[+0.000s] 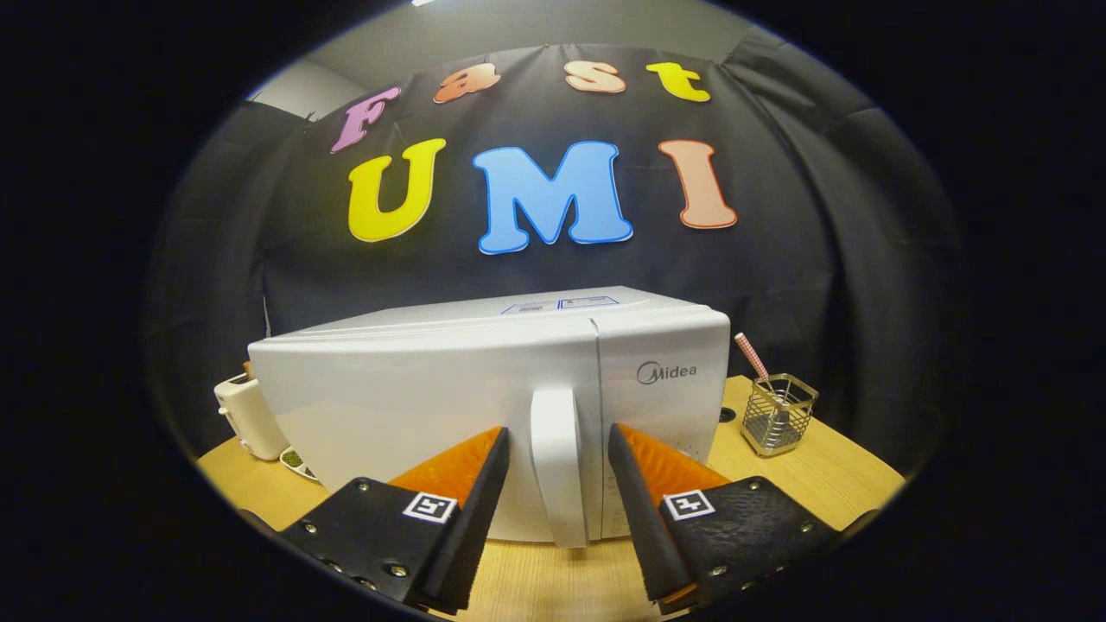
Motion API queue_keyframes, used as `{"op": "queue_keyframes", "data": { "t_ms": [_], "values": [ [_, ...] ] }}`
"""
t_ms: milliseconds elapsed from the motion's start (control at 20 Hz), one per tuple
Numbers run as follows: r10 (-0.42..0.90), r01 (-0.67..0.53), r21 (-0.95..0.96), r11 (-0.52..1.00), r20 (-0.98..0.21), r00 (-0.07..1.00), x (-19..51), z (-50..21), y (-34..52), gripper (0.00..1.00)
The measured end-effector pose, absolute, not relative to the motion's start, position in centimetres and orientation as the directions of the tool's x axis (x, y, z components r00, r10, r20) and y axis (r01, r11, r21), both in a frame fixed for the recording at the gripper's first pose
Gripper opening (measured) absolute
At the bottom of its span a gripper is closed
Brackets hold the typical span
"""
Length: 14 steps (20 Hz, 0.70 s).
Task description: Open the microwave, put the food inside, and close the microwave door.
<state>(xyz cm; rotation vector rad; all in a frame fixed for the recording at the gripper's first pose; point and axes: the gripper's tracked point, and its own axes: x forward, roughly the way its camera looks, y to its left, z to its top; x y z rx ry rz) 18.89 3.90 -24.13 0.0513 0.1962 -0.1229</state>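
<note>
The microwave (pixel 484 406) stands on the desk (pixel 829 484), door shut, front facing the gripper (pixel 558 441). Its door handle (pixel 557 462), a vertical bar near the door's right edge beside the control panel, sits directly between the spread fingers, long axis upright. The gripper is open and holds nothing; neither finger seems to touch the handle, though the gaps are hard to judge. Left of the microwave sits a toaster (pixel 246 415); right of it, a wire holder (pixel 778 415).
</note>
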Motion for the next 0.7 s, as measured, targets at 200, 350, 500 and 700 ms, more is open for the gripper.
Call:
{"op": "queue_keyframes", "data": {
  "t_ms": [200,350,500,700],
  "values": [
    [-0.126,0.135,0.026,0.99,-0.227,0.966,19.0,-24.6,3.7,0.27],
    [-0.11,0.126,0.055,0.991,-0.23,0.967,18.8,-24.5,4.0,0.27],
    [-0.143,0.162,0.074,0.984,-0.214,0.966,18.8,-24.6,3.8,0.11],
    [-0.144,0.167,0.104,0.981,-0.197,0.97,17.1,-24.3,4.6,0.12]
  ]
}}
